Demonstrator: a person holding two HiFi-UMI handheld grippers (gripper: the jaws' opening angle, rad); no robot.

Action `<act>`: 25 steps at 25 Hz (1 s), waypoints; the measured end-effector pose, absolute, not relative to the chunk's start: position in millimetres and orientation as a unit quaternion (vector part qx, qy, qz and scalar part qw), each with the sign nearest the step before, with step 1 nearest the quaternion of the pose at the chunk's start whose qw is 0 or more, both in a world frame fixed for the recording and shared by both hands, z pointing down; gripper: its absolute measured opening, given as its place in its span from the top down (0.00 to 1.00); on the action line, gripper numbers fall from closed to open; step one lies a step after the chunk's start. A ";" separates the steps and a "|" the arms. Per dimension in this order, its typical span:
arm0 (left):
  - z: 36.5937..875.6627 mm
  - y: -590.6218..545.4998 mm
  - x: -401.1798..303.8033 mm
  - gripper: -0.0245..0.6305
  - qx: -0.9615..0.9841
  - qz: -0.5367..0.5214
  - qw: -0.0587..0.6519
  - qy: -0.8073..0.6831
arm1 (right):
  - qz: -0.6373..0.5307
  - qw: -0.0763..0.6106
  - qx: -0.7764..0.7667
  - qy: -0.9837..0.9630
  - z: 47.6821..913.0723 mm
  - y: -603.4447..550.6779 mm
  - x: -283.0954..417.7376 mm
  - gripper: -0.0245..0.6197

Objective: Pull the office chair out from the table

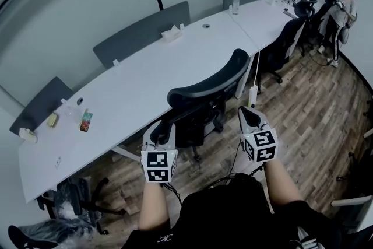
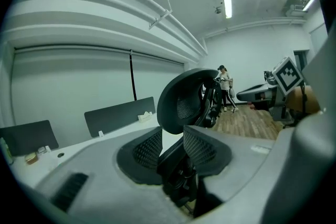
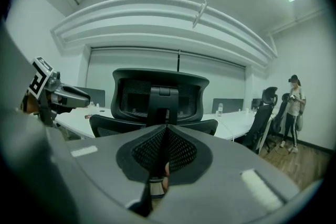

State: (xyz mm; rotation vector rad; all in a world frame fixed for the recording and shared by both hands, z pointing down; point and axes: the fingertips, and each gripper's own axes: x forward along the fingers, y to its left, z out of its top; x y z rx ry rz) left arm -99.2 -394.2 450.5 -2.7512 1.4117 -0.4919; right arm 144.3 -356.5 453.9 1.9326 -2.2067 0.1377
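A black mesh office chair (image 1: 210,87) stands on the wood floor, a little way off the long white table (image 1: 145,84). My left gripper (image 1: 158,136) is at the left end of the chair's backrest. In the left gripper view its jaws (image 2: 172,147) stand apart, and a dark part of the chair frame (image 2: 184,102) shows in the gap without the pads pressing on it. My right gripper (image 1: 249,118) hangs in the air to the right of the chair, apart from it. In the right gripper view it (image 3: 166,148) is shut on nothing and faces the chair back (image 3: 157,97).
Grey dividers (image 1: 143,32) line the table's far edge. On the table are a tissue box (image 1: 171,34), a bottle (image 1: 235,4) and a small colourful item (image 1: 86,121). More black chairs (image 1: 285,44) stand at the right. A person (image 1: 341,14) stands at the far right.
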 end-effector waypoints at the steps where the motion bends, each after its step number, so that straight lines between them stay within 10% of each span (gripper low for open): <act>1: 452.8 -395.2 -98.6 0.75 -0.879 -0.168 0.008 0.446 | 0.040 0.108 0.649 -0.752 454.3 -361.2 147.1 0.95; 25: 527.8 -434.8 -44.0 0.60 -0.785 -0.428 0.069 0.442 | -0.189 0.435 0.400 -0.784 518.2 -542.5 276.7 0.53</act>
